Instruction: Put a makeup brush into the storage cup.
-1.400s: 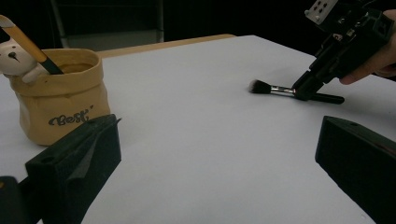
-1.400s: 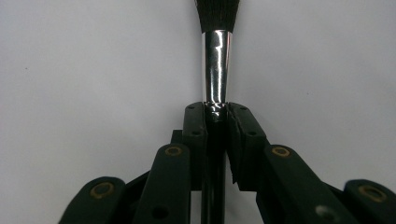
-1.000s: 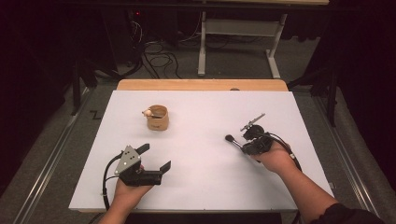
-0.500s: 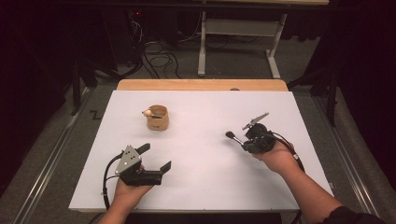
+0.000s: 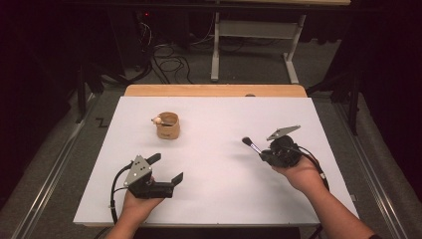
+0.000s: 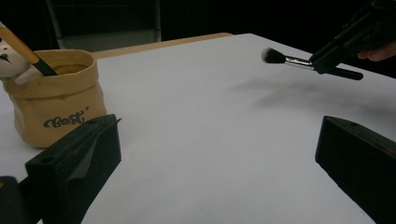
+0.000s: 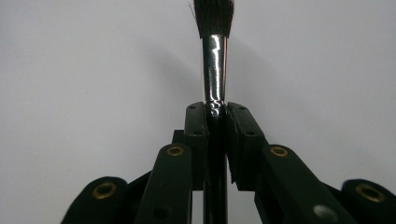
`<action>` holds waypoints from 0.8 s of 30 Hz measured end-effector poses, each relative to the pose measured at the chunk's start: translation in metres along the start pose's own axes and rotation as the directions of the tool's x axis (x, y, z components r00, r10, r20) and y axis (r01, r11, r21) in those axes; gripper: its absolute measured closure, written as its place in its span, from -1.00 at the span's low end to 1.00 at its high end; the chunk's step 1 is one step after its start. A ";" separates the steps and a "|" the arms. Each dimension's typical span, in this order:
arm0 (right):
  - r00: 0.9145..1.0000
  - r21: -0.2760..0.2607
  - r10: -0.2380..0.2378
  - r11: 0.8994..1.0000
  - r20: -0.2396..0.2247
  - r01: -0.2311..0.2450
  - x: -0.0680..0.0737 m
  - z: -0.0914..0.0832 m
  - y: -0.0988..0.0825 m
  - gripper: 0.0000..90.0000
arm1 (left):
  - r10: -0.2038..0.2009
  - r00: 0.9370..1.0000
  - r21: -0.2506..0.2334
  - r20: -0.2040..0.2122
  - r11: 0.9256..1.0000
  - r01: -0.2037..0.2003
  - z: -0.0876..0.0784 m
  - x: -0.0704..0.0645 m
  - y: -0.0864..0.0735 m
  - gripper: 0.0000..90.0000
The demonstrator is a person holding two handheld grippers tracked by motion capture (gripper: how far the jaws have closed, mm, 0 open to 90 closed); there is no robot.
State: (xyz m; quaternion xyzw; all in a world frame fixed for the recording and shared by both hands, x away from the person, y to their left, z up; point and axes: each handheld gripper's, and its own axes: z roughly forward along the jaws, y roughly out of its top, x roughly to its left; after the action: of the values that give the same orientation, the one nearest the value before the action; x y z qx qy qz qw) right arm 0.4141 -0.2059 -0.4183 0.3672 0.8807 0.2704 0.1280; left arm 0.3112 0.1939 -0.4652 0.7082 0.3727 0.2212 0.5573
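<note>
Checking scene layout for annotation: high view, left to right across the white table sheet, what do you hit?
Left gripper, black, jaws open, in the left hand → small tan fabric pouch with a cream-tipped stick in it, farther back → black-bristled makeup brush with silver ferrule → right gripper, black, shut on the brush handle.

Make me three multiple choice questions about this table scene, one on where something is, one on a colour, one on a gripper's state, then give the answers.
1. Where does the fabric pouch stand?
A. far left part of the table
B. near right corner
C. on the floor

2. What colour are the bristles of the makeup brush?
A. white
B. black
C. pink

3. How does the left gripper stand?
A. shut on the pouch
B. shut on a brush
C. open, holding nothing

Answers: 1 A, the high view shows it left of centre toward the far edge. 2 B, the right gripper view shows dark bristles. 3 C, its jaws stand wide apart over bare table.
</note>
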 end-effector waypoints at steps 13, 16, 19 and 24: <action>0.999 -0.179 0.038 0.983 -0.032 -0.043 -0.001 -0.012 -0.017 0.80 | 0.008 1.000 0.005 0.003 1.000 -0.008 0.000 0.000 0.000 -0.98; 0.997 -0.214 0.055 0.975 -0.047 -0.064 -0.002 -0.014 -0.021 0.80 | 0.012 1.000 0.004 0.002 1.000 -0.012 0.001 0.000 -0.001 -0.98; 0.996 -0.263 0.068 0.961 -0.063 -0.082 -0.003 -0.017 -0.025 0.80 | 0.018 1.000 0.006 0.003 1.000 -0.018 0.001 0.000 -0.001 -0.98; 0.995 -0.329 0.064 0.940 -0.082 -0.087 0.001 -0.020 -0.030 0.80 | 0.029 1.000 0.010 -0.001 1.000 -0.029 0.001 -0.001 -0.001 -0.98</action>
State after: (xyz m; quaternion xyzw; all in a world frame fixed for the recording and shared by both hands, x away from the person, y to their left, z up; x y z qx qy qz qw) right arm 0.3875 -0.2305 -0.4196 0.3642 0.8117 0.4323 0.1469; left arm 0.3113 0.1922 -0.4662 0.7161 0.3638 0.2281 0.5503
